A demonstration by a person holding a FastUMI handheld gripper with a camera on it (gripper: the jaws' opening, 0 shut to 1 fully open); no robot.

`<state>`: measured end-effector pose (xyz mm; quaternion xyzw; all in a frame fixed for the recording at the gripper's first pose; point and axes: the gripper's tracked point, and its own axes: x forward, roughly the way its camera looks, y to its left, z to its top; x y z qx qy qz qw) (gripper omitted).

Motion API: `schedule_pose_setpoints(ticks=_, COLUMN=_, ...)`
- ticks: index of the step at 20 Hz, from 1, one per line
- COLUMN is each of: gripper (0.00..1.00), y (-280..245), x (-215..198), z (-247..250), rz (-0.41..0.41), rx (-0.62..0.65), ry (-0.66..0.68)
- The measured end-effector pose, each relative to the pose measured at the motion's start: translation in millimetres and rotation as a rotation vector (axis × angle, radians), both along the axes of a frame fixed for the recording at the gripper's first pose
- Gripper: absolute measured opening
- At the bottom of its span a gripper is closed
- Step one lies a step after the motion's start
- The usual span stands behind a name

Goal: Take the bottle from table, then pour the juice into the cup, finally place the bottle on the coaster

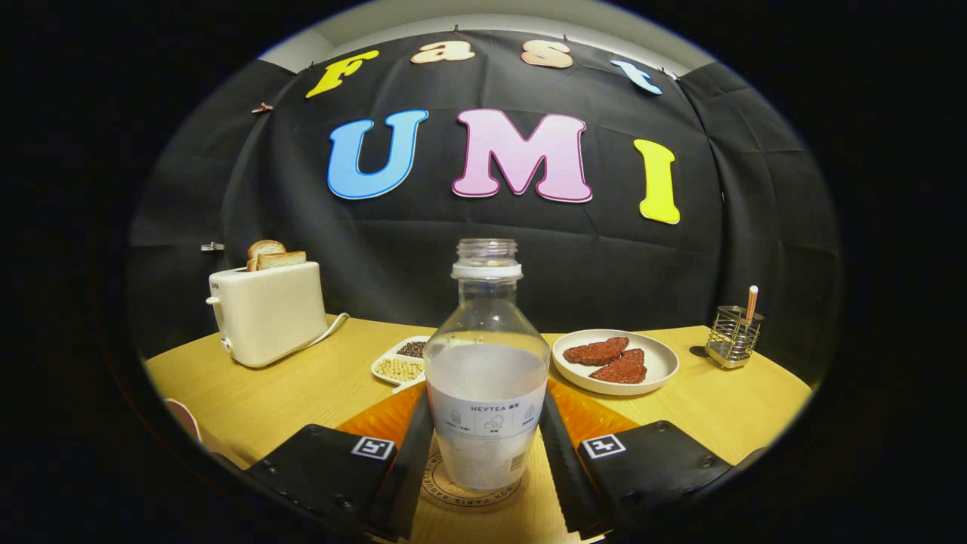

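Bottle (486, 378) upright on coaster (453, 491) | tool (486, 461) fingers both sides, touching btl; clamped or not: can't tell

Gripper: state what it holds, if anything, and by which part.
The gripper holds the bottle. Both fingers press on the sides of its lower body, at the label. The bottle stands upright on the coaster.

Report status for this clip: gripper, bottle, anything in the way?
Gripper fingers flank bottle; contact unclear. Bottle upright on coaster, uncapped, part full. Plate and dish beyond, apart.
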<state>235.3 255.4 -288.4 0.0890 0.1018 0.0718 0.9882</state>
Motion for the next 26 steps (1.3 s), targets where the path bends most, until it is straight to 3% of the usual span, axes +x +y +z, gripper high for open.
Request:
schedule_pose_setpoints(ticks=7, gripper=0.77, y=2.0, x=-4.3, z=-4.9, rz=0.02, rx=0.032, ry=0.031)
schedule_pose_setpoints(ticks=10, gripper=0.94, y=2.3, x=-8.9, z=-10.4, rz=0.033, rx=0.033, ry=0.058)
schedule_pose_setpoints(ticks=12, gripper=0.99, y=-0.7, x=-13.4, z=-13.1, rz=0.033, rx=0.021, ry=0.077)
schedule_pose_setpoints(ticks=19, gripper=0.99, y=-22.1, x=-48.2, z=20.1, rz=0.046, rx=0.012, ry=0.053)
schedule_pose_setpoints(ticks=26, gripper=0.99, y=-56.9, x=-104.8, z=103.0, rz=0.081, rx=0.035, ry=0.009)
